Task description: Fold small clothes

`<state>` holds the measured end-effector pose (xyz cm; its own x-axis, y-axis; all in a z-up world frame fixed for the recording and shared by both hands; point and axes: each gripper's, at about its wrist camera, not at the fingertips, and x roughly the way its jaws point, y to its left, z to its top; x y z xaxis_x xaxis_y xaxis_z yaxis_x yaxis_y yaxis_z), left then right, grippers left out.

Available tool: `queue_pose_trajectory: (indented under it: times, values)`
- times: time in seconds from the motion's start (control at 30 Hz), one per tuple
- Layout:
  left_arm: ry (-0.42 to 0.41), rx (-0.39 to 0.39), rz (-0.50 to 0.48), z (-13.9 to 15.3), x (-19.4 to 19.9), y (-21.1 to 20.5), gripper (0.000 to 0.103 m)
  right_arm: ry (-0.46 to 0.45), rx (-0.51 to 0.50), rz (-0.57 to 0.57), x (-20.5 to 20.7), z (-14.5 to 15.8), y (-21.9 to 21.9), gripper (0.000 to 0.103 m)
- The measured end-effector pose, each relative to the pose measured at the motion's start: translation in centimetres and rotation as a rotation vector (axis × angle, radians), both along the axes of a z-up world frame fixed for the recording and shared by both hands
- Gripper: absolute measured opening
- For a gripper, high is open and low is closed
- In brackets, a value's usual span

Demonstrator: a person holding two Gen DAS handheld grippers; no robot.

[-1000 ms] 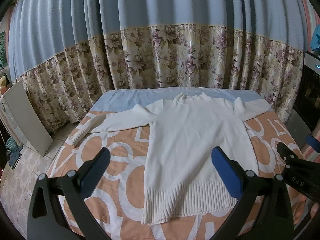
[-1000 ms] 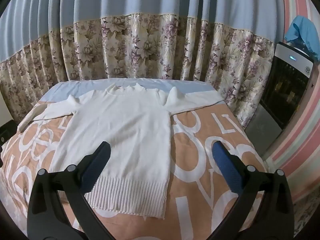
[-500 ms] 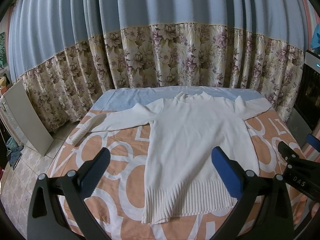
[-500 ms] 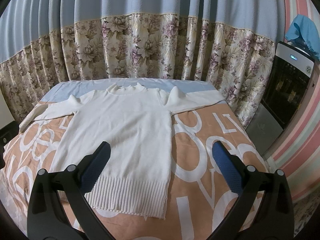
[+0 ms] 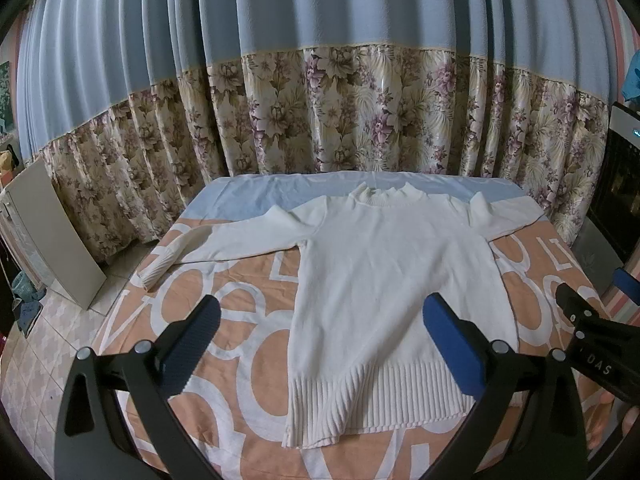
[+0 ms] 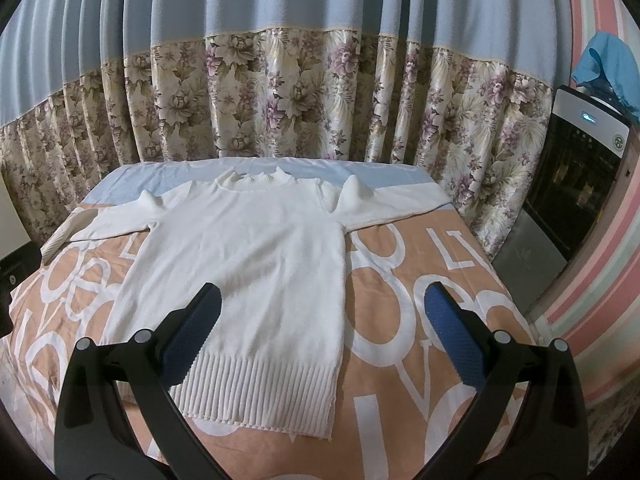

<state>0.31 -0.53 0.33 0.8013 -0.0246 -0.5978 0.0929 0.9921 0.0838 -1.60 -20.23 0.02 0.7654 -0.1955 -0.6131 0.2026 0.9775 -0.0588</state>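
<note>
A plain white sweater (image 5: 384,276) lies on an orange bedsheet (image 6: 420,320) with white lettering, before blue-and-floral curtains (image 6: 304,92).

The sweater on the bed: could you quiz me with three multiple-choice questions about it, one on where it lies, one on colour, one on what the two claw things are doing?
1. Where does the sweater lie?
A. Flat on the bed
B. On the floor
C. Hung on the curtain

2. What colour is it?
A. Blue
B. White
C. Orange

3. What state are the left gripper and right gripper in?
A. Both shut on the sweater
B. One holds a sleeve
C. Both open, holding nothing

Answers:
1 A, it is spread out on the orange lettered cover, sleeves out to the sides.
2 B, the knit is white all over.
3 C, in each view the jaws stand wide apart above the hem, with no cloth between them.
</note>
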Motion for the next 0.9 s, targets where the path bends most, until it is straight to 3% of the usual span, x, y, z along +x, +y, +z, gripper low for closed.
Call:
queue_pose_trajectory:
  times: [0.9]
  values:
    - [0.005, -0.003, -0.001, -0.08, 0.07, 0.07, 0.101, 0.004, 0.0, 0.003, 0.14, -0.22, 0.74, 0.1]
